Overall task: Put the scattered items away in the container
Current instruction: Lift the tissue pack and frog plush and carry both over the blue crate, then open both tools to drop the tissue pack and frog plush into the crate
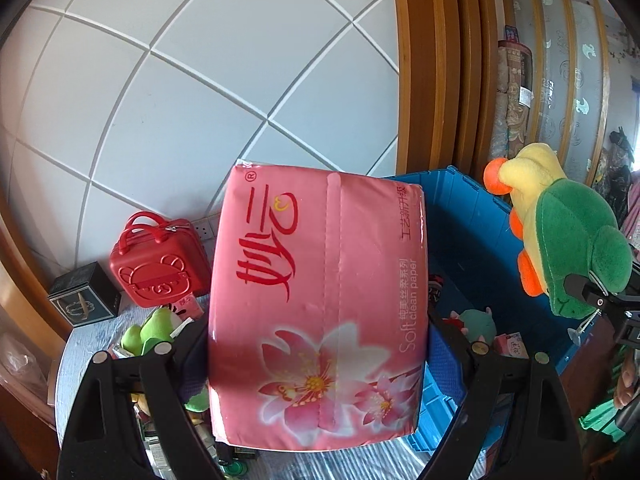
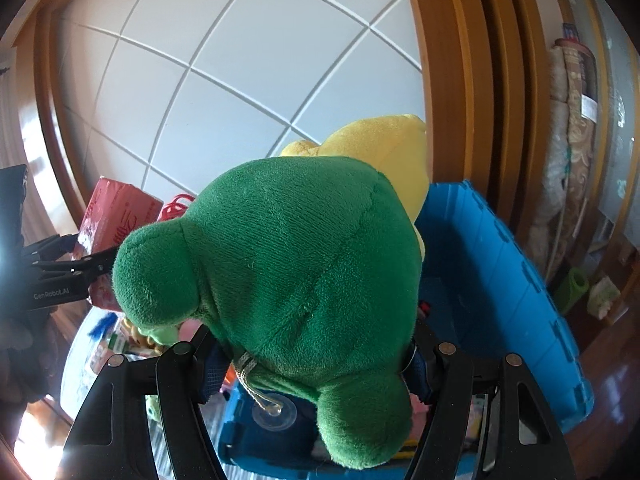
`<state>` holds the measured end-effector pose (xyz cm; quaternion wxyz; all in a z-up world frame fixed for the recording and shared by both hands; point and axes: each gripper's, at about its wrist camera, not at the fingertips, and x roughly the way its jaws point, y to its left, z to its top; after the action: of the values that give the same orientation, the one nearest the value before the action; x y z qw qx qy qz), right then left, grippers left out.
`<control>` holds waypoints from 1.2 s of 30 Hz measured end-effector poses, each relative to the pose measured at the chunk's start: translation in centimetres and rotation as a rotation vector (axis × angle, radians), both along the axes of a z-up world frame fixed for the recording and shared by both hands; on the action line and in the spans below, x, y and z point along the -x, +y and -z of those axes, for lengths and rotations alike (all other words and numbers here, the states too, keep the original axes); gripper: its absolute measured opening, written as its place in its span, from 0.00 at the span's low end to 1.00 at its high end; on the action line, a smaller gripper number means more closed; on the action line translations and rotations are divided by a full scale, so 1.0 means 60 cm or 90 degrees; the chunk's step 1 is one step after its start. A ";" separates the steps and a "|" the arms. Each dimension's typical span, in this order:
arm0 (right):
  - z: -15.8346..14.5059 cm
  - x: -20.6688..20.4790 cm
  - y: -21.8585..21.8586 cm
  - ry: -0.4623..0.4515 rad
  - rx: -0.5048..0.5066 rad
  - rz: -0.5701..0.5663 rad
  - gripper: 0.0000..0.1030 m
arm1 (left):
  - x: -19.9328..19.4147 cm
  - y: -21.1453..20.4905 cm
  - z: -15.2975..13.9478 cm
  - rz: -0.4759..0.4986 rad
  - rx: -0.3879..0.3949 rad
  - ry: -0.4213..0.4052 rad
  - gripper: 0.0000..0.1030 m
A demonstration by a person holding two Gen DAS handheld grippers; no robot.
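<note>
My left gripper [image 1: 316, 320] is shut on a pink pack of tissue paper [image 1: 320, 300] with a flower print, held in the air beside the blue crate [image 1: 472, 216]. My right gripper [image 2: 316, 340] is shut on a green and yellow plush turtle [image 2: 288, 264], carried over the blue crate [image 2: 500, 264]. In the left wrist view the plush turtle [image 1: 560, 232] hangs at the right over the crate's far side. In the right wrist view the pink pack [image 2: 116, 216] shows at the left in the other gripper. A small teal plush [image 1: 478, 322] lies inside the crate.
A red toy suitcase [image 1: 158, 260], a dark box [image 1: 84, 294] and a light green plush [image 1: 148, 332] sit on the cloth-covered surface left of the crate. White tiled wall stands behind. A wooden door frame [image 1: 432, 80] rises at the right.
</note>
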<state>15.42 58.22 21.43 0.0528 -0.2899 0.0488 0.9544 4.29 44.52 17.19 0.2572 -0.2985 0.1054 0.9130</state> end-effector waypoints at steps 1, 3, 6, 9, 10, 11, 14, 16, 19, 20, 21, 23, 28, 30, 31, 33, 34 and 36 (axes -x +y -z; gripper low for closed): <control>0.001 -0.002 0.010 -0.002 0.002 0.005 0.68 | 0.001 0.012 0.000 0.004 0.001 -0.001 0.86; 0.004 -0.006 0.027 -0.005 0.007 0.015 0.68 | 0.004 0.037 -0.002 0.014 0.003 -0.003 0.86; 0.007 -0.020 0.048 -0.005 0.012 0.028 0.68 | 0.008 0.075 -0.004 0.028 0.007 -0.003 0.86; 0.008 -0.024 0.072 -0.007 0.017 0.043 0.68 | 0.014 0.108 -0.005 0.043 0.010 -0.004 0.86; 0.010 -0.023 0.084 -0.008 0.020 0.048 0.68 | 0.016 0.120 -0.004 0.048 0.011 -0.004 0.86; 0.010 -0.024 0.091 -0.008 0.020 0.052 0.68 | 0.017 0.132 -0.005 0.053 0.013 -0.003 0.86; 0.014 -0.023 0.117 -0.012 0.024 0.065 0.69 | 0.022 0.166 -0.003 0.067 0.019 -0.006 0.86; 0.021 -0.020 0.139 -0.016 0.026 0.074 0.69 | 0.026 0.189 -0.001 0.075 0.023 -0.008 0.86; 0.036 -0.010 0.177 -0.026 0.033 0.087 0.69 | 0.031 0.220 0.000 0.088 0.029 -0.011 0.86; 0.038 -0.010 0.185 -0.028 0.035 0.091 0.69 | 0.033 0.230 0.000 0.093 0.032 -0.012 0.86; 0.039 -0.011 0.190 -0.030 0.037 0.094 0.69 | 0.034 0.240 0.000 0.098 0.035 -0.013 0.86; 0.041 -0.011 0.200 -0.033 0.039 0.098 0.69 | 0.037 0.260 -0.001 0.107 0.039 -0.014 0.86; 0.042 -0.006 0.224 -0.035 0.043 0.105 0.70 | 0.044 0.300 -0.002 0.125 0.050 -0.012 0.86; 0.043 -0.001 0.234 -0.035 0.044 0.107 0.70 | 0.049 0.314 0.000 0.129 0.054 -0.013 0.86; 0.043 0.001 0.238 -0.035 0.044 0.108 0.70 | 0.052 0.320 0.001 0.131 0.056 -0.014 0.86; 0.045 0.004 0.243 -0.036 0.045 0.108 0.71 | 0.057 0.331 0.003 0.132 0.056 -0.018 0.86; 0.046 0.008 0.246 -0.038 0.045 0.106 0.71 | 0.059 0.334 0.004 0.133 0.055 -0.020 0.86; 0.052 0.015 0.255 -0.043 0.049 0.102 0.73 | 0.062 0.341 0.005 0.132 0.054 -0.021 0.86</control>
<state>14.50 73.52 18.31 0.1195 -0.3192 0.1067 0.9341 0.58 64.96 16.91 0.3392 -0.3114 0.1705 0.8712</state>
